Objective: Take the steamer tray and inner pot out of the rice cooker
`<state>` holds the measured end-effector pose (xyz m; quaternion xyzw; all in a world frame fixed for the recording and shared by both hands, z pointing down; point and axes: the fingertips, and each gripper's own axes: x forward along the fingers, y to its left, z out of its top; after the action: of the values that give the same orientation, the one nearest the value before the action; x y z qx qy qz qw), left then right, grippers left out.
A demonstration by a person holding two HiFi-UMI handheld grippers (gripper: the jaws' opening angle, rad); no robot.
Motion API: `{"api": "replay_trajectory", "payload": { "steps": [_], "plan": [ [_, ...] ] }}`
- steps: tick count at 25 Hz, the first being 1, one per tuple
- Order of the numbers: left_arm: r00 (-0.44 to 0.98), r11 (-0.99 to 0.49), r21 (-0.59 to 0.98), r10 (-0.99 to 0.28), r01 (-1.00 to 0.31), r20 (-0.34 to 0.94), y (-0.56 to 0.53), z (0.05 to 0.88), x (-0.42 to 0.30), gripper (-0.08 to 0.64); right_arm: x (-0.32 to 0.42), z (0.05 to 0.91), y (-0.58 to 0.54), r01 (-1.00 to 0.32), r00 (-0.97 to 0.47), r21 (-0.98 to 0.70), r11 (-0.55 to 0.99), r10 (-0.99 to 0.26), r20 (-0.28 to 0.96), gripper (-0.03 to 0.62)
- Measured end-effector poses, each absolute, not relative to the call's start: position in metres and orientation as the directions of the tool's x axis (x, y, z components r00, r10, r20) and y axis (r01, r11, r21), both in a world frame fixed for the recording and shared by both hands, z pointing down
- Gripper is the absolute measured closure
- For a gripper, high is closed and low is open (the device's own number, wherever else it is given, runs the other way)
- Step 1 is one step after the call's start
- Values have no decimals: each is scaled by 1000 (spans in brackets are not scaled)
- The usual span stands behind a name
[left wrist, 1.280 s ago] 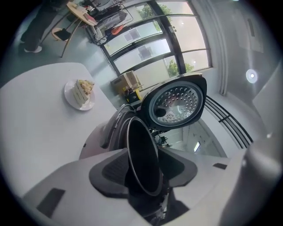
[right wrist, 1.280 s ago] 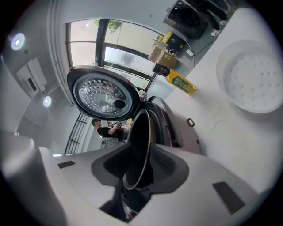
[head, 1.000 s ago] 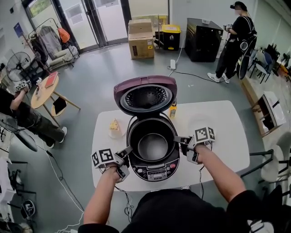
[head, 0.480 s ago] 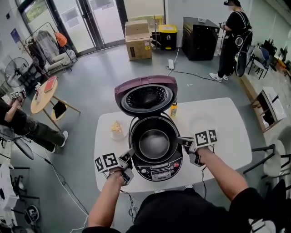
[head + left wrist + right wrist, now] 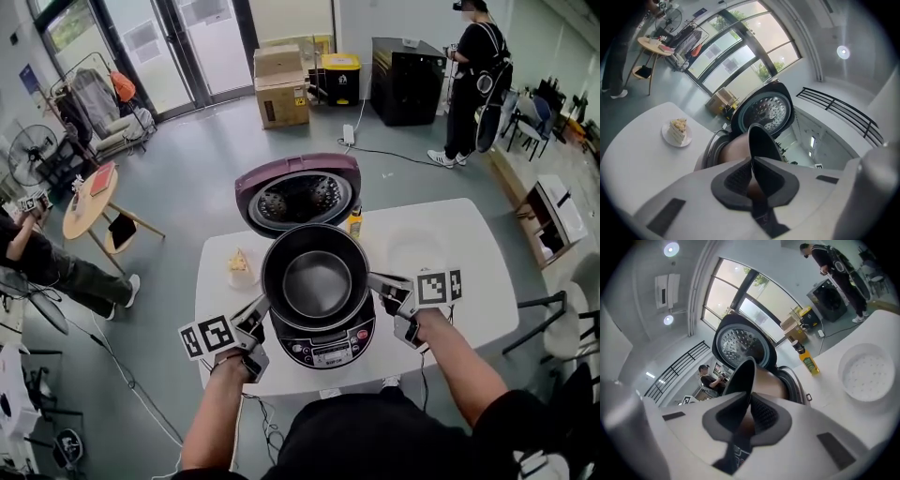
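The dark inner pot point(image 5: 316, 278) hangs above the open rice cooker point(image 5: 323, 343), lifted partly out of its body. My left gripper point(image 5: 261, 309) is shut on the pot's left rim and my right gripper point(image 5: 375, 281) on its right rim. In the left gripper view the pads point(image 5: 738, 177) pinch the thin rim of the pot point(image 5: 761, 140). The right gripper view shows the same grip on the pot point(image 5: 740, 376). The white steamer tray point(image 5: 417, 251) lies on the table to the right of the cooker; the right gripper view shows this tray point(image 5: 865, 373) too.
The cooker's purple lid point(image 5: 298, 194) stands open behind the pot. A slice of cake on a plate point(image 5: 239, 262) sits left of the cooker, a small yellow bottle point(image 5: 356, 223) behind it. The white table point(image 5: 469, 300) ends just before me. People stand and sit farther off.
Both grippers have risen together with the inner pot. The pot sat down in the cooker a second ago and now hangs above its opening, nearer the camera.
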<state>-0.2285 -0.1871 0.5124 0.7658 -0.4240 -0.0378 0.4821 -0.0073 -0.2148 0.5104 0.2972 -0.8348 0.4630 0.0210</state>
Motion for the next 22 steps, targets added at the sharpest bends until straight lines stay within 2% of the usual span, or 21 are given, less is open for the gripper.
{"api": "replay_trajectory", "payload": {
  "steps": [11,22],
  "plan": [
    [639,-342,671,-724,-659,259,-176,431,-201,538,21,441,-197,-496,-803,-725,478,-570,174,565],
    [687,-411,652,-686,-637,238,-196,418,-94,541,133,434,-191,-627,-690,-656,419,-690,219,563]
  ]
}}
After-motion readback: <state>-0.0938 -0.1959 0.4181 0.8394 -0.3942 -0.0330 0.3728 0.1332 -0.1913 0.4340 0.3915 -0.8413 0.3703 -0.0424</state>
